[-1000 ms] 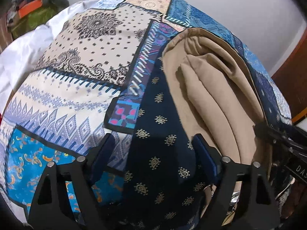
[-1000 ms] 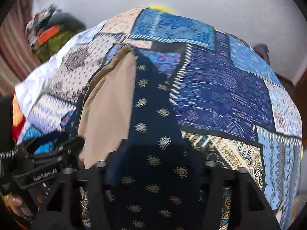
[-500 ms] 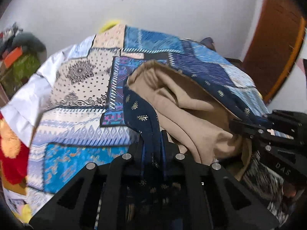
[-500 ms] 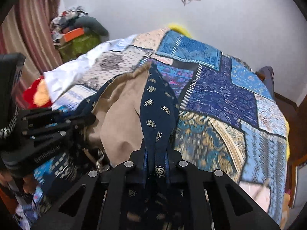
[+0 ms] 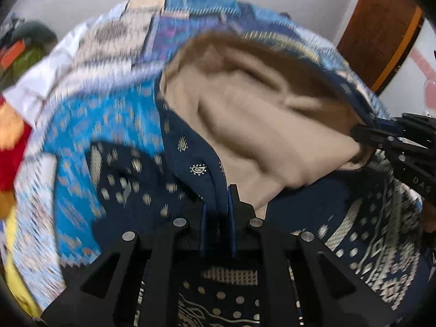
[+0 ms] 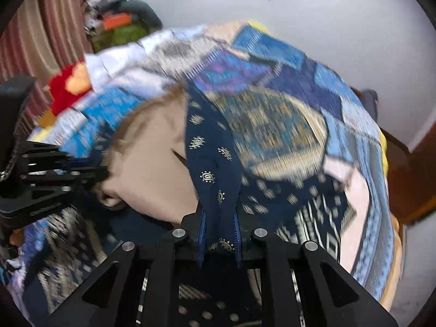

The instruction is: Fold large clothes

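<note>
The left gripper (image 5: 218, 209) is clenched on the navy, gold-motif edge of the garment (image 5: 188, 150), and the right gripper (image 6: 219, 234) pinches the same patterned border further along, so the cloth hangs between them with its tan lining (image 5: 259, 125) bellying open above the patchwork bedspread (image 5: 103, 114). The garment is thus lifted off the bed, held by two points of one edge, with more dark patterned cloth bunched below both grippers. The step in hand looks like carrying this edge across to make a fold. To do it well, both grips should hold firm, the hands should travel level and together, and the edge between them should be drawn taut so the lining flattens instead of bagging. Blur makes the far hem's position impossible to tell.
</note>
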